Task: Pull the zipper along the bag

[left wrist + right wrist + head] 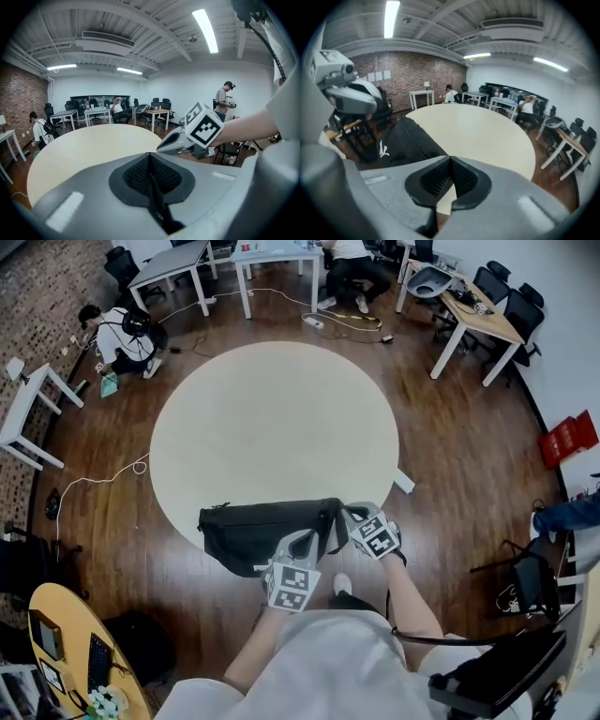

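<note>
A black bag (267,532) lies at the near edge of the round beige table (272,418), partly overhanging it. My left gripper (298,546) hovers over the bag's right part, jaws shut with nothing between them (150,155). My right gripper (352,516) sits at the bag's right end, also shut and empty (450,160). In the right gripper view the bag (407,139), with a small white logo, lies left of the jaws and the left gripper (347,93) hangs above it. The left gripper view shows the right gripper (187,138) just ahead to the right. The zipper pull is not visible.
Wooden floor surrounds the table. White desks (178,263) and office chairs (511,301) stand at the far side, with people seated or crouching there (122,334). Cables (103,479) run across the floor. A small yellow table (66,615) stands near left, a red crate (567,437) at right.
</note>
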Motion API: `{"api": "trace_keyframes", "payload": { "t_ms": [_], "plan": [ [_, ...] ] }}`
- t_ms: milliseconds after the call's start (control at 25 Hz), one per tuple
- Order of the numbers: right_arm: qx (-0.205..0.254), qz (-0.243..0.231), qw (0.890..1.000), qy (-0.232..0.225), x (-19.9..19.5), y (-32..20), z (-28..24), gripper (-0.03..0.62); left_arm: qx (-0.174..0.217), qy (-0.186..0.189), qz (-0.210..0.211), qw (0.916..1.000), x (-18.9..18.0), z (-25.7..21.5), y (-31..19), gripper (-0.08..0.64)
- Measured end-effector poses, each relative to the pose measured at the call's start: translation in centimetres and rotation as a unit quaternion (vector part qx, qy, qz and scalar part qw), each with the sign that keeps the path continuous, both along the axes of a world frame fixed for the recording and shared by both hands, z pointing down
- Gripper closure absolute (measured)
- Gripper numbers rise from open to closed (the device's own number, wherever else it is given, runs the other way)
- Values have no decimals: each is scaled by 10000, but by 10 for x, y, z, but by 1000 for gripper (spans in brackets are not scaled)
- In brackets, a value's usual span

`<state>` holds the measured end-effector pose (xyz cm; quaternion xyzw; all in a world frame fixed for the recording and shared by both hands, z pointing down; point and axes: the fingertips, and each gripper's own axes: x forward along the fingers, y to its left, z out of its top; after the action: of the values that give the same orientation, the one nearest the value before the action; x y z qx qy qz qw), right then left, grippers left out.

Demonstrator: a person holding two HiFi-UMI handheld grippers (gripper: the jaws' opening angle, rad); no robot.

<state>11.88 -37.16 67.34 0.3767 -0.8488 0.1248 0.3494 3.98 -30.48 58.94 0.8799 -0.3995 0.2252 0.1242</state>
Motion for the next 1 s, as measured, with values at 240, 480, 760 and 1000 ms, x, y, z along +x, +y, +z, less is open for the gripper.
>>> {"api": "trace_keyframes", "payload": {
  "t_ms": [240, 480, 760, 1000],
  "plan": [
    [-670, -2261, 9694, 674, -20, -32, 82, 601, -348, -403, -196, 9984, 35, 31, -4, 515],
    [-1634, -2934, 9397, 650, -26, -44, 128, 601, -700, -1034, -652, 9900, 50, 80, -26, 431],
    [-2353, -3264, 9150, 291, -26, -45, 129, 601, -1162, -2102, -1041, 9651, 50, 157, -58, 370],
    [-2063, -3168, 9253, 296, -31, -45, 126, 601, -1299, -2958, -922, 9419, 41, 206, -68, 385]
  ]
}}
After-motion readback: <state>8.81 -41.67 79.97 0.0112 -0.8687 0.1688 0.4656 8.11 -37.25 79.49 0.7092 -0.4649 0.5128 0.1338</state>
